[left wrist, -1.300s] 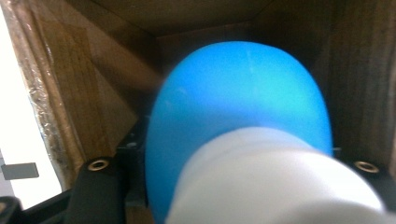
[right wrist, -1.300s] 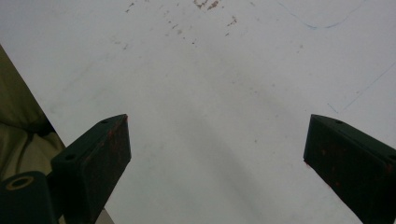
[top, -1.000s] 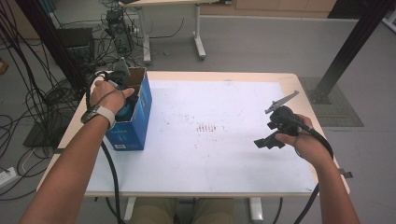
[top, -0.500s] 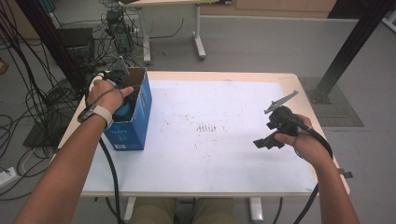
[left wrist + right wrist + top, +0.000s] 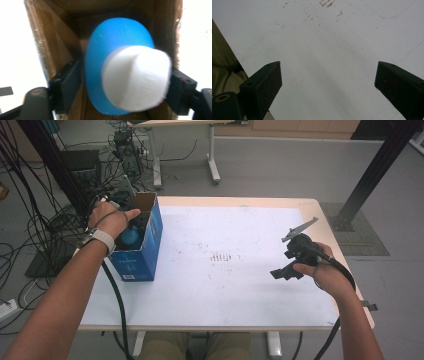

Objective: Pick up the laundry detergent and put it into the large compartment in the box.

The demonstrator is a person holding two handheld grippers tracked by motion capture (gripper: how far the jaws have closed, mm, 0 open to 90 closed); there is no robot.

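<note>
Our left hand-held gripper (image 5: 117, 82) clamps the blue-and-white object (image 5: 125, 75) inside the cardboard box (image 5: 145, 250); it isn't out yet. Our right hand-held gripper (image 5: 332, 85) waits wide open above the counter (image 5: 240, 285).

Left gripper (image 5: 131, 227) hidden inside blue box (image 5: 142, 252)

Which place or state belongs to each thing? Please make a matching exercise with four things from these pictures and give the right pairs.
Things:
1. blue and white object
2. blue box
3. right gripper
4. reddish marks

Places or states:
A. open, above the bare table, holding nothing
B. between the jaws of the left gripper, inside the box
C. near the middle of the white table
D. stands on the left part of the table, top open

Pairs: 1-B, 2-D, 3-A, 4-C
</note>
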